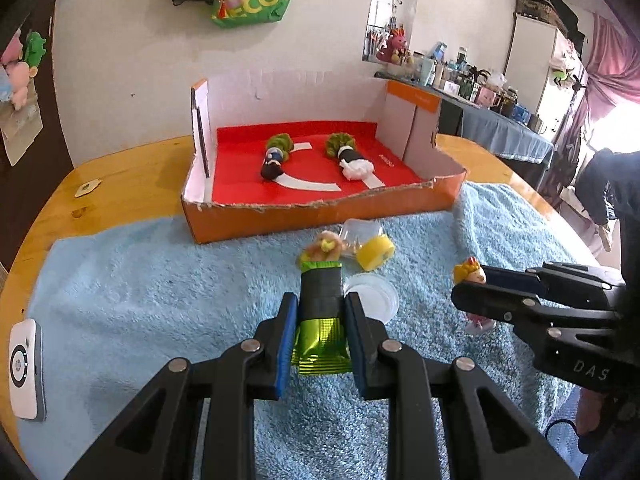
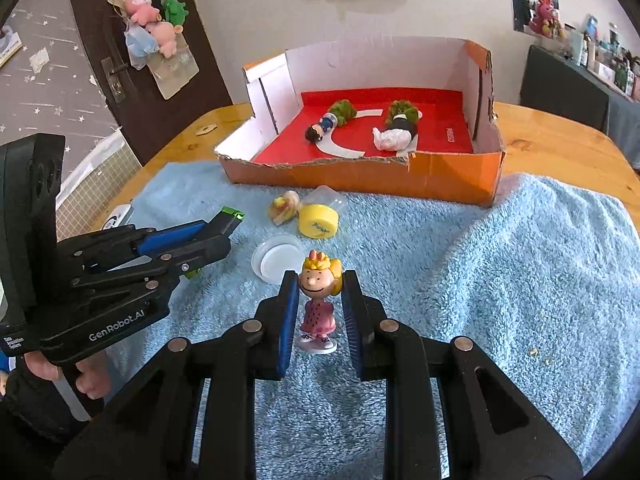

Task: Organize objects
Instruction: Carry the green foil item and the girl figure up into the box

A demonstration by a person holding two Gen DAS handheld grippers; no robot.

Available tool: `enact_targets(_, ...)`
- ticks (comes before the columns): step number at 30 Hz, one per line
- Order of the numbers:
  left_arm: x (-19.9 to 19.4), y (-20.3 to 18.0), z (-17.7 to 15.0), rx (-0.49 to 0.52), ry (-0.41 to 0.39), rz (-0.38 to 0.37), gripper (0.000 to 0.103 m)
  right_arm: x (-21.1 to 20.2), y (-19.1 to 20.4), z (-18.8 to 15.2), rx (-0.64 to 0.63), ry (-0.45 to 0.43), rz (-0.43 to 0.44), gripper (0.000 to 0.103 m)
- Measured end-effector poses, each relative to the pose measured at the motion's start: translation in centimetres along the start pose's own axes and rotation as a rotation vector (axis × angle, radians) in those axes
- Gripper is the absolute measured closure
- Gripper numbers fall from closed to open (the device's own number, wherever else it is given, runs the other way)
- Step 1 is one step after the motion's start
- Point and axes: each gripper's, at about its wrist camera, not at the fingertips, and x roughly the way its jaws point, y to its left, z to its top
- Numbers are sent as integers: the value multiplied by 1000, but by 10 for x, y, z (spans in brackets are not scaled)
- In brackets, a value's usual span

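left tongs (image 1: 320,308) clamped on a green snack wrapper (image 1: 320,336) | right tongs (image 2: 320,292) gripping a blonde girl figurine (image 2: 318,304) | orange box (image 2: 360,178) sits far, two dolls inside

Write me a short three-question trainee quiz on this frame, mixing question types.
1. True or false: the right claw holds the blonde cartoon-girl figurine in a pink dress.
2. What does the left claw grip? A) the yellow-capped clear plastic jar B) the green foil packet with a dark wrapped band C) the white round plastic lid
3. How many small figures already lie on the red floor of the orange cardboard box?

Key
1. True; its pads close on the head.
2. B
3. Two: the dark-haired one and the white-headed one, each with a green frill.
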Motion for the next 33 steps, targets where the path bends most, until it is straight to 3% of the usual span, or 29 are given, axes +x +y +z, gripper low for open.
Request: enact_targets(33,-22,0,38,-23,-95,8,78,-17,-2,23,13,-74,42,82)
